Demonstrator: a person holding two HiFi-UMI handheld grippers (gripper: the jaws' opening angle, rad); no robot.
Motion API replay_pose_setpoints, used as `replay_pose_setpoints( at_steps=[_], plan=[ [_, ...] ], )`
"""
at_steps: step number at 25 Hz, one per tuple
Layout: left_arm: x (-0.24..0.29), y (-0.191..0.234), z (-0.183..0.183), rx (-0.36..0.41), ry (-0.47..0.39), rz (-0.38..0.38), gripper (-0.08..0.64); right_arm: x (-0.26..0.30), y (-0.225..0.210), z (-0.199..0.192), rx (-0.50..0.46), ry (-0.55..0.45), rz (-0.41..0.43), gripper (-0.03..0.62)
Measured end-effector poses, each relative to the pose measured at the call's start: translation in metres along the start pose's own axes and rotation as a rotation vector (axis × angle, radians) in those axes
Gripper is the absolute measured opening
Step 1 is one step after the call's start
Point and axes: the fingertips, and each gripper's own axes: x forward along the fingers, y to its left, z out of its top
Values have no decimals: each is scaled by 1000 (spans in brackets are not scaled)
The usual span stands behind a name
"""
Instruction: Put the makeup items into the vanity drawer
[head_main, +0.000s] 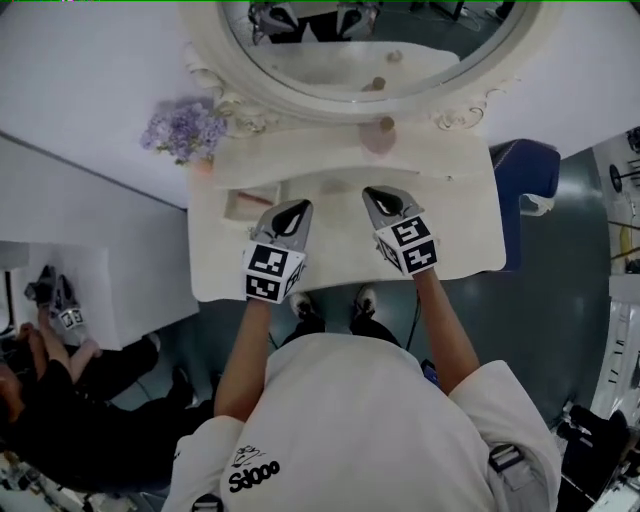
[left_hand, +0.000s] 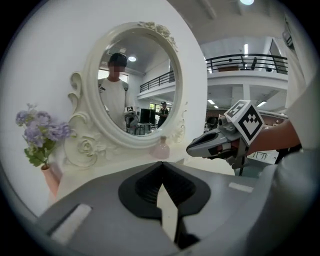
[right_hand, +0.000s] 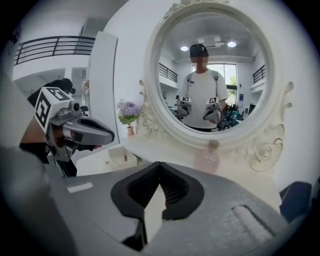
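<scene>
One pink bottle (head_main: 378, 137) stands at the back of the table (head_main: 460, 235), just beside the mirror (head_main: 300, 92) base. I judge it to be glass: light, stiff, slippery and breakable, so I'd pinch the round body low, not the cap. My left gripper (head_main: 297, 208) and right gripper (head_main: 375, 192) are both pressed together, holding nothing. A shallow box (head_main: 250, 203) holds something too small to identify, and I can't pick out the drawer.

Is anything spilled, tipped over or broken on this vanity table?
Nothing stands out. The pink bottle stands upright before the mirror, and the flowers stand upright at the left end of the vanity.
</scene>
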Motion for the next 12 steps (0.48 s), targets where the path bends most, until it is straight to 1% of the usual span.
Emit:
replay_pose_setpoints(
  at_steps=[4,8,10,12],
  plan=[
    [37,-53,9,41,11,-115,20,-51,-44,-40,73,12,-108,3],
    [65,-100,8,71,41,-206,20,-91,-81,-83,143,46,-198,5],
    [76,-119,5,82,57,-238,20,-103,-94,-107,172,80,-217,32],
    [86,-133,1,86,74,-260,20,-109,-102,-131,172,129,-222,74]
  ],
)
